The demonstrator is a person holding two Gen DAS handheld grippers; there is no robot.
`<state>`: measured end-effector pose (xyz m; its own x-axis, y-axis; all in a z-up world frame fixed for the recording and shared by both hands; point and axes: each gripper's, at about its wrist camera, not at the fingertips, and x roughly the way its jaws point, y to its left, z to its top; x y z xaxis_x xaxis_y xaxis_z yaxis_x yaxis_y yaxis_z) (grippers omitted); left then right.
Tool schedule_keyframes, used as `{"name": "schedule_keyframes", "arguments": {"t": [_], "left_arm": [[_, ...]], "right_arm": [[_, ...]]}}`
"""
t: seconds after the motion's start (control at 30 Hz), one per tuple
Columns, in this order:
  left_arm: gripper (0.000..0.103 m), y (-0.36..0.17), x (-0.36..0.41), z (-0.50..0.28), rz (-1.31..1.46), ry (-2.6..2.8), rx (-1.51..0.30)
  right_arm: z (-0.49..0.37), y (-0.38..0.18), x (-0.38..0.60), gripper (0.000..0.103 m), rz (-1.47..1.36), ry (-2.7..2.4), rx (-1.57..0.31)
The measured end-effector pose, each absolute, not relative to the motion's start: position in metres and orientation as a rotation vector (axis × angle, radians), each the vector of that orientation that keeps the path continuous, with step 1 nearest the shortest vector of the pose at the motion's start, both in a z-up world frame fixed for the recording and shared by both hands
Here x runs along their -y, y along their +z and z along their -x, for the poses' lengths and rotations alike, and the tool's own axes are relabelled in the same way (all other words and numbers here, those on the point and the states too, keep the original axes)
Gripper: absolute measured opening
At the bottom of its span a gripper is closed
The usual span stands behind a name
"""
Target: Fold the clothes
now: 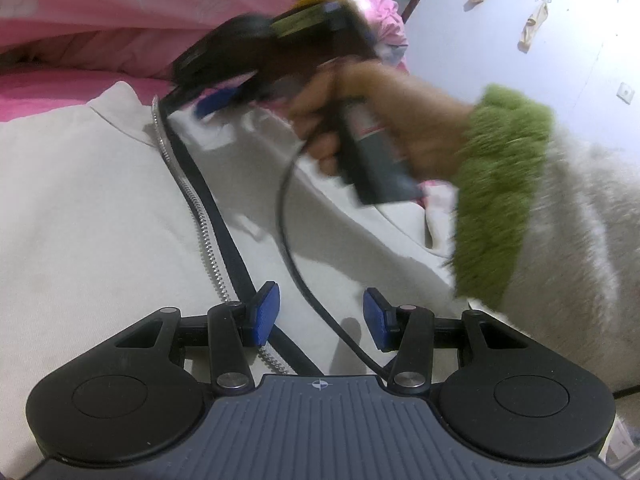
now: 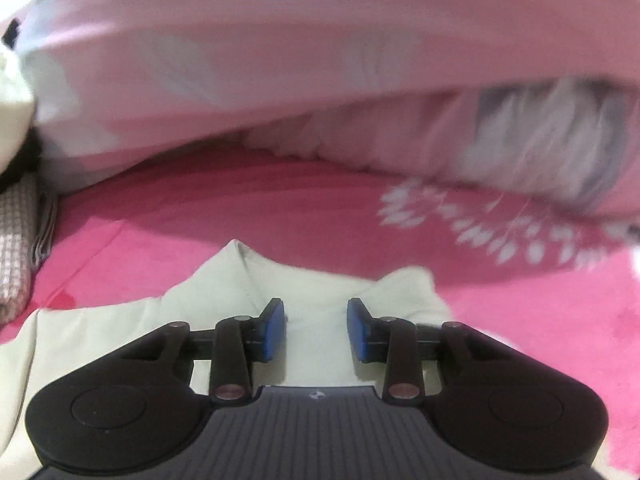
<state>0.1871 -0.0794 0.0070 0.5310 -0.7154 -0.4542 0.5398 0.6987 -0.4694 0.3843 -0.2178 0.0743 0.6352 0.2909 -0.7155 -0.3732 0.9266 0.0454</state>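
Your cream zip jacket lies flat on the pink bed sheet, its zipper running away from your left gripper toward the collar near the quilt. That gripper hovers part-open and empty over the lower front. Your right gripper, also part-open with nothing pinched, is nearer the collar, just above it.
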Motion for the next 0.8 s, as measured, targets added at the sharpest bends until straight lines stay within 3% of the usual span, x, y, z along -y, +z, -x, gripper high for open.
{"name": "schedule_keyframes", "arguments": {"t": [0.17,0.3,0.4,0.6,0.8], "left_arm": [[0.048,0.006,0.078,-0.186,0.284,-0.763,-0.672],[0.049,0.005,0.077,-0.186,0.284,-0.769,-0.671],[0.049,0.004,0.074,-0.185,0.297,-0.774,-0.671],[0.050,0.003,0.067,-0.186,0.341,-0.786,-0.681],[0.050,0.002,0.064,-0.185,0.366,-0.791,-0.690]], "right_arm": [[-0.375,0.106,0.258,0.036,0.052,0.308,-0.748],[-0.387,0.066,0.261,0.036,0.098,0.247,-0.892],[-0.383,0.062,0.263,0.036,0.067,0.220,-0.859],[-0.315,0.142,0.326,0.036,0.032,0.039,-0.647],[-0.184,0.230,0.394,0.037,-0.065,-0.084,-0.456]]}}
